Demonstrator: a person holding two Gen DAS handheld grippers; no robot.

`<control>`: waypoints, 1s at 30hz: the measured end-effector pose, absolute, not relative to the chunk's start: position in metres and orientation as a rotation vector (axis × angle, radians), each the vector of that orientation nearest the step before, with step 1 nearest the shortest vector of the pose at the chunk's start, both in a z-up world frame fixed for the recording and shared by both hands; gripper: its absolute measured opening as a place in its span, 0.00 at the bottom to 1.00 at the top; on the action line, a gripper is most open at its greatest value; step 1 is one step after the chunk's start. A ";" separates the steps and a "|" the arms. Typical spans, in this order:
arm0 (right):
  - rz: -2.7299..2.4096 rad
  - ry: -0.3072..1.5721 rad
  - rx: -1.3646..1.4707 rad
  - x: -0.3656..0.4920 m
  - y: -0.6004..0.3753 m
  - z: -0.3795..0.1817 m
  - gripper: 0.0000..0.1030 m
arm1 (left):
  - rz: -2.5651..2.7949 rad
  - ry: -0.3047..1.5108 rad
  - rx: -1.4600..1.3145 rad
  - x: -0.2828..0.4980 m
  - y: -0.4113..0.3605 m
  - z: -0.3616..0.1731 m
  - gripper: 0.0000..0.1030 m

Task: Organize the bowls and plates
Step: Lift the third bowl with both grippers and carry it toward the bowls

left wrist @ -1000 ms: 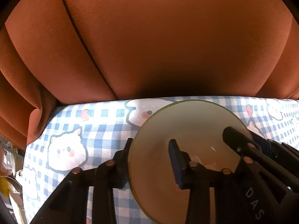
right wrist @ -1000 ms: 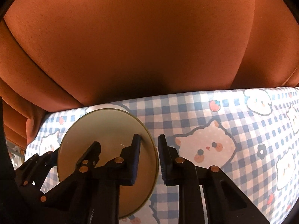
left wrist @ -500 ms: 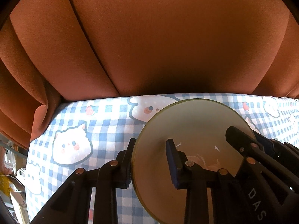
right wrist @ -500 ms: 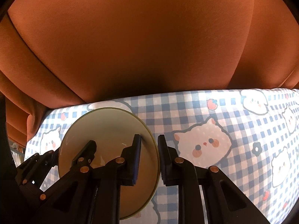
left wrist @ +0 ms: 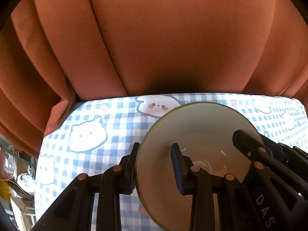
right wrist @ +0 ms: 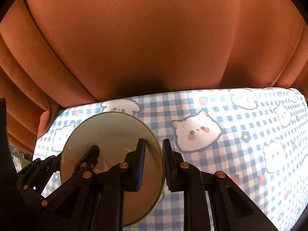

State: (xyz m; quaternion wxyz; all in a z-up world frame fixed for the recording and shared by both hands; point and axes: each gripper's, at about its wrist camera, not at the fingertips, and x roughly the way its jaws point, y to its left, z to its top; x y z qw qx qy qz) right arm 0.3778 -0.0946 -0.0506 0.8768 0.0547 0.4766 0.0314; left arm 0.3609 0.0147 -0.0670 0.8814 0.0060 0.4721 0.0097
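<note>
Together, both clamp one bowl above the checked bench — left hand-held gripper on its left rim, right hand-held gripper on its right.

cream bowl (green-rimmed), tilted

I see rust-orange curtain in folds filling 12 o'clock; bench cloth, blue-white check with cartoon cats, below; dim clutter at 8 o'clock.
</note>
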 end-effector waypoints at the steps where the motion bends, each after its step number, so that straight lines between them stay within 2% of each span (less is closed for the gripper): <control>1: 0.065 0.990 0.113 0.373 -0.094 -0.047 0.21 | 0.018 0.979 0.011 0.355 0.016 -0.063 0.30; 16: 0.032 0.921 0.120 0.275 -0.086 0.010 0.21 | -0.014 0.911 0.000 0.263 0.020 -0.014 0.30; 30: 0.030 0.884 0.117 0.189 -0.098 0.039 0.21 | -0.029 0.874 0.005 0.190 0.007 0.004 0.30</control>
